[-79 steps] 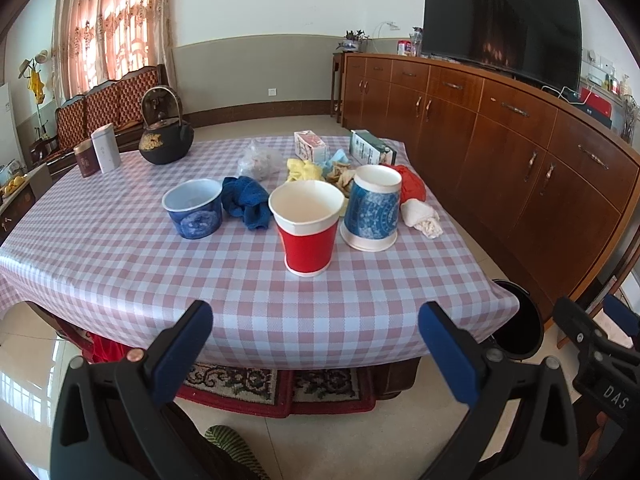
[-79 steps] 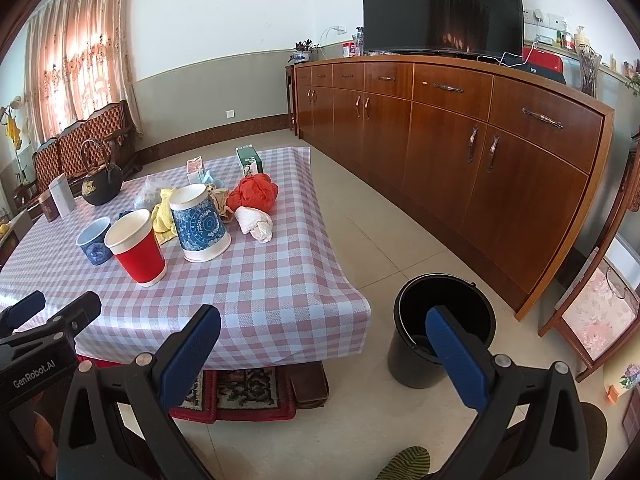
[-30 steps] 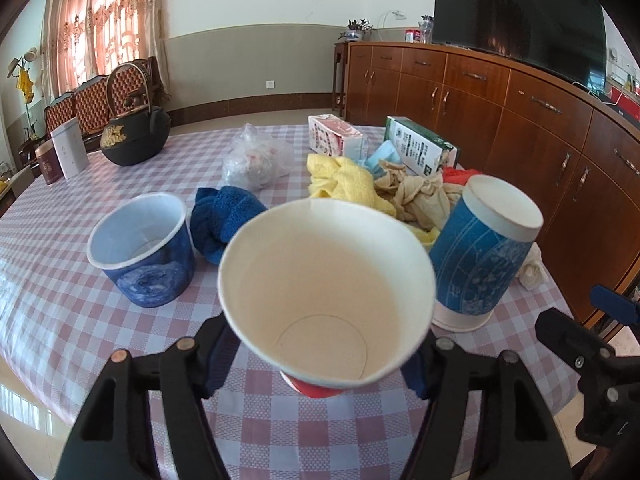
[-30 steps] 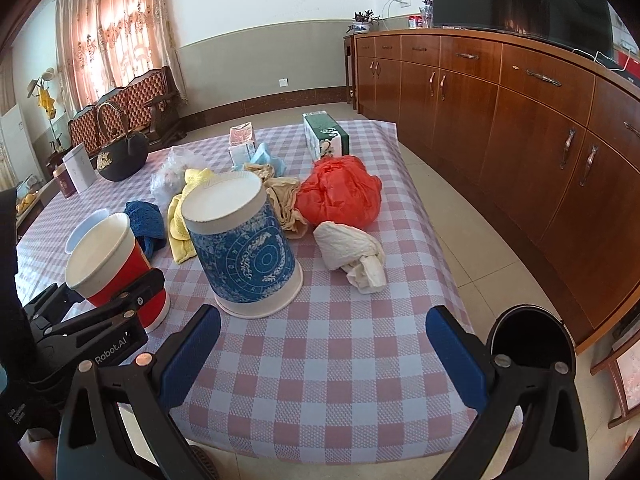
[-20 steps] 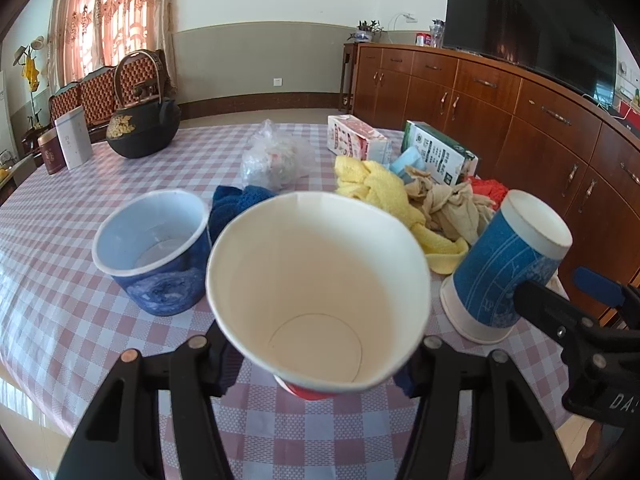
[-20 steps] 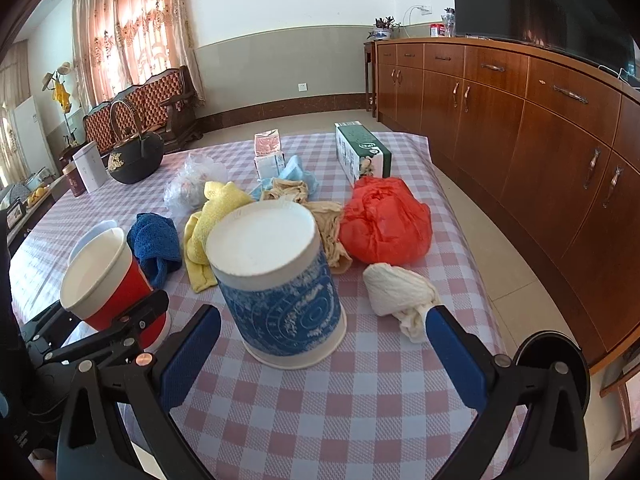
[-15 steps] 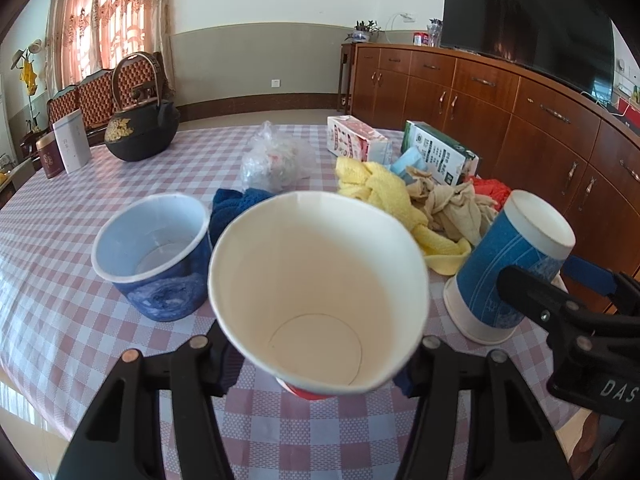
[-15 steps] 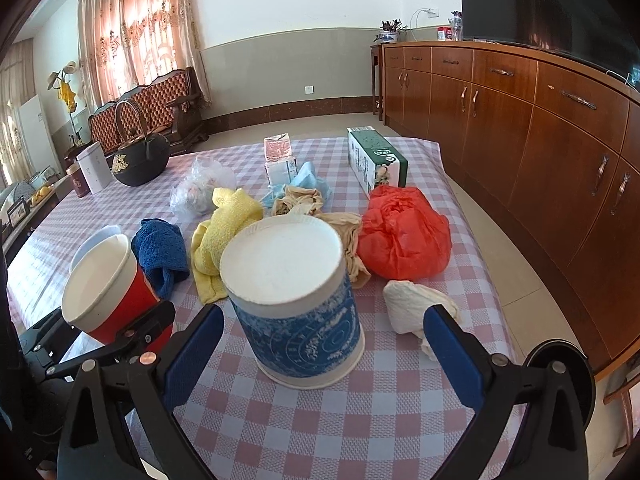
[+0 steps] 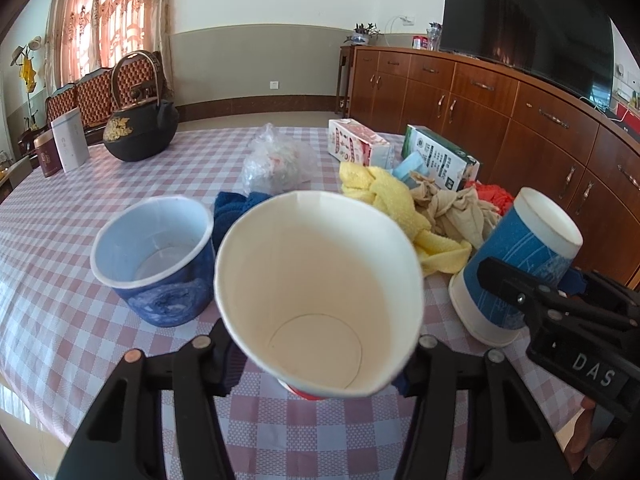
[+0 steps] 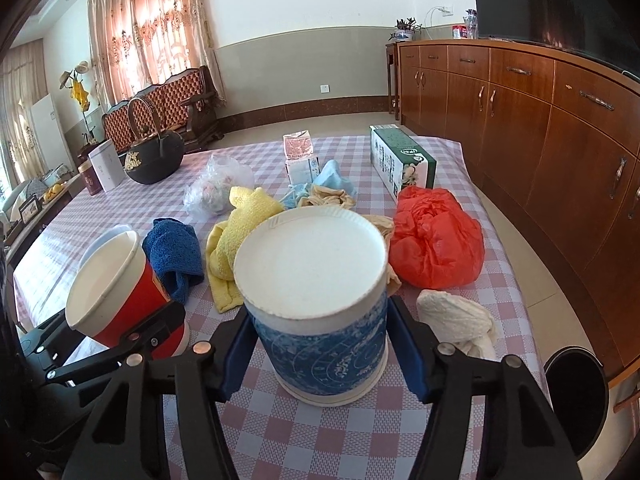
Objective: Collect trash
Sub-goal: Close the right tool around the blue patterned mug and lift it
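Observation:
A red paper cup with a white inside fills the left wrist view. My left gripper is shut on its lower part, jaws still closing, and the rim looks slightly squeezed. In the right wrist view that red cup leans, held by the left gripper. An upside-down blue patterned cup stands on the checked table. My right gripper is closing on it, with both blue pads against its sides. The left wrist view shows the same blue cup with the right gripper across it.
Around the cups lie a red plastic bag, a white wad, a yellow cloth, a blue cloth and two cartons. A blue bowl-like cup stands left. A black bin sits on the floor by the table's right corner.
My right gripper came forward to the blue cup and its wide-open jaws narrowed onto its sides. The left gripper stayed put on the red cup, jaws drawing in slightly.

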A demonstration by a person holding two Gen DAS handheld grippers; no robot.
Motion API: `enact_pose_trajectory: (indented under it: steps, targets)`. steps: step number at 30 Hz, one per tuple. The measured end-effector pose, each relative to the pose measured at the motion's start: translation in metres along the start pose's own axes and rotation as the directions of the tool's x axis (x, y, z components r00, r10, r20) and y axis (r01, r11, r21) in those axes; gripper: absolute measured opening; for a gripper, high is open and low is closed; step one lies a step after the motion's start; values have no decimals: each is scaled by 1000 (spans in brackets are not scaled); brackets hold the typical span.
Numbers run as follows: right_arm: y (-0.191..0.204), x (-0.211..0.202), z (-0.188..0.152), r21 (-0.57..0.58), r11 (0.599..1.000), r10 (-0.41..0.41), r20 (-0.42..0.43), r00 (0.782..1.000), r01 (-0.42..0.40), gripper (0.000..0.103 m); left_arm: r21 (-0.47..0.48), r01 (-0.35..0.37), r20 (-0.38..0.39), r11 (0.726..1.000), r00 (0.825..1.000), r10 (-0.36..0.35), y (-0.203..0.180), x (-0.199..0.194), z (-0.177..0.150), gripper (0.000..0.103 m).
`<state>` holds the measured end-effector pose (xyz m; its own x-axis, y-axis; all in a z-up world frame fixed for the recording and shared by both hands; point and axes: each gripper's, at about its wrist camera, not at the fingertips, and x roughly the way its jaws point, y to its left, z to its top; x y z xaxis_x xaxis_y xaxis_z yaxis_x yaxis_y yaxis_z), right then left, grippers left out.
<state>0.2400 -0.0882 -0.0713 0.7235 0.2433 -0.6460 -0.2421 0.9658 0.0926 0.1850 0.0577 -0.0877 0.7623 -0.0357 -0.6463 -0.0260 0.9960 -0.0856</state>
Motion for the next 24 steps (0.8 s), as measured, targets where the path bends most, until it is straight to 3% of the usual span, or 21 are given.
enact_pose_trajectory:
  steps: [12, 24]
  targets:
    - [-17, -54, -9, 39, 999, 20, 45, 999, -22, 64, 31, 57, 21, 998, 998, -58, -22, -30, -3, 57]
    - [-124, -116, -42, 169, 973, -167, 54, 984, 156, 64, 124, 223, -18, 967, 975, -222, -109, -45, -4, 57]
